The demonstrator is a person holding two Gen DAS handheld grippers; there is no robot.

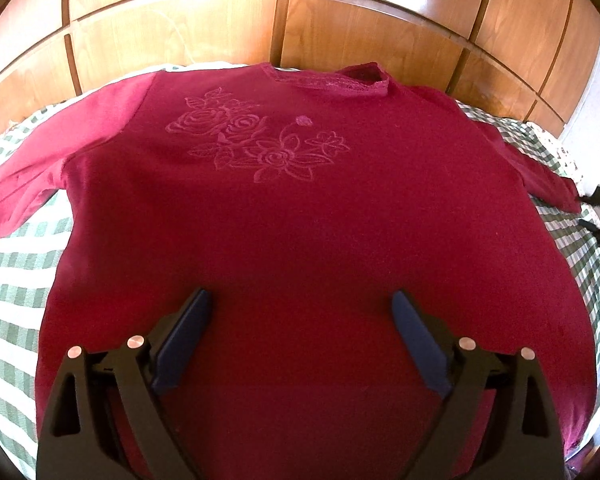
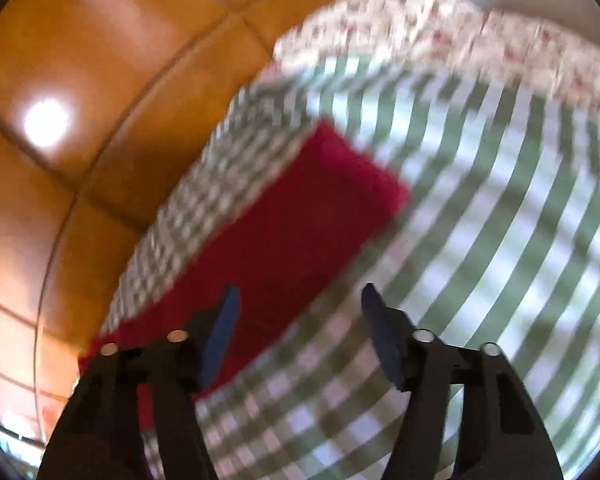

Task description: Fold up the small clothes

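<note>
Surface: your red shirt [image 1: 300,208] lies flat, mid-frame, on the green checked bedcover [image 1: 16,264].
Room: wooden panels [image 1: 180,32] fill the top.
Left claw [image 1: 302,300]: apart, empty.
Right claw [image 2: 300,294]: apart, empty, over the sleeve [image 2: 292,216].

Looks like a home bedroom: green-checked bedspread [image 1: 16,280] over a bed, floral pillow [image 2: 440,12] at one end, glossy wooden wardrobe doors [image 1: 180,32] right behind.

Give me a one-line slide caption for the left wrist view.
Open left gripper hovers over a red top spread flat on a green checked cloth.
</note>
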